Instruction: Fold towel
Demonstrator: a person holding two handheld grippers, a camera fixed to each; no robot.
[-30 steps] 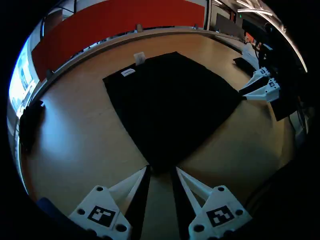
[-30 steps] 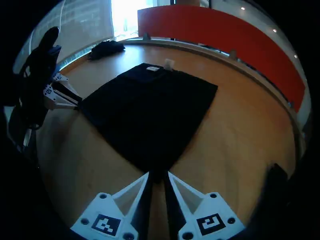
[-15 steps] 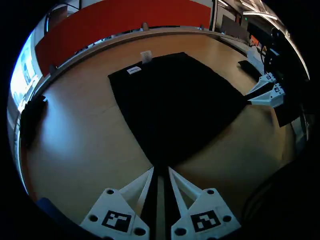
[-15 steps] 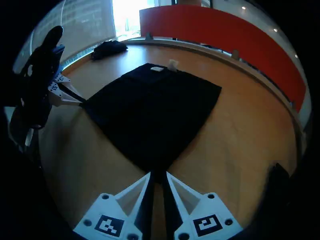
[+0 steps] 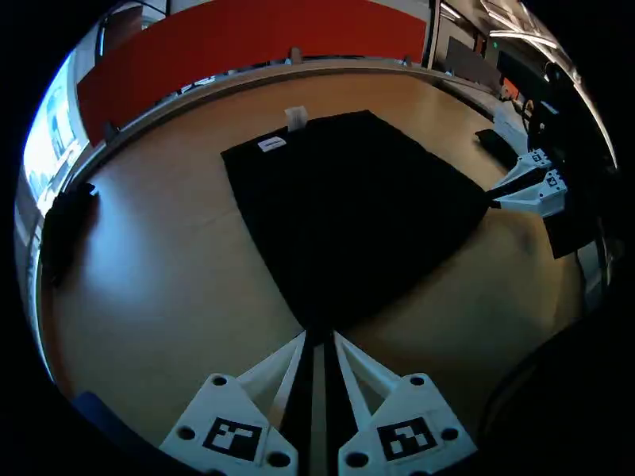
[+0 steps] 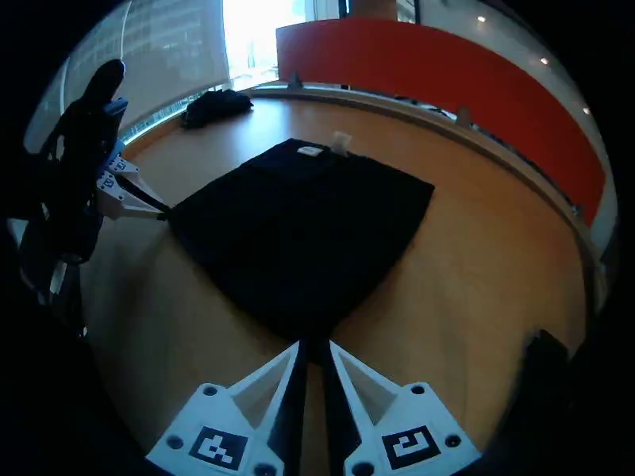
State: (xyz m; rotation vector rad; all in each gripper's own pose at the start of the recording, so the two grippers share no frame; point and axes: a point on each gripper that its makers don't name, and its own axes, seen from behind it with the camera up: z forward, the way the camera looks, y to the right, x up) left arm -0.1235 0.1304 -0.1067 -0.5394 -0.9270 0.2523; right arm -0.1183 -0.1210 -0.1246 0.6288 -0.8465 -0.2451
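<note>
Black towel (image 5: 349, 206) is spread flat on the table (image 5: 159, 262), two adjacent corners clamped by the left gripper (image 5: 320, 339) and right gripper (image 6: 316, 347). Grasping is judged done; next, both corners must be lifted together toward the table's far side.

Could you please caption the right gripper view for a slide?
Right gripper pinches the near corner of a black towel on a wooden table; left gripper grips another corner.
</note>
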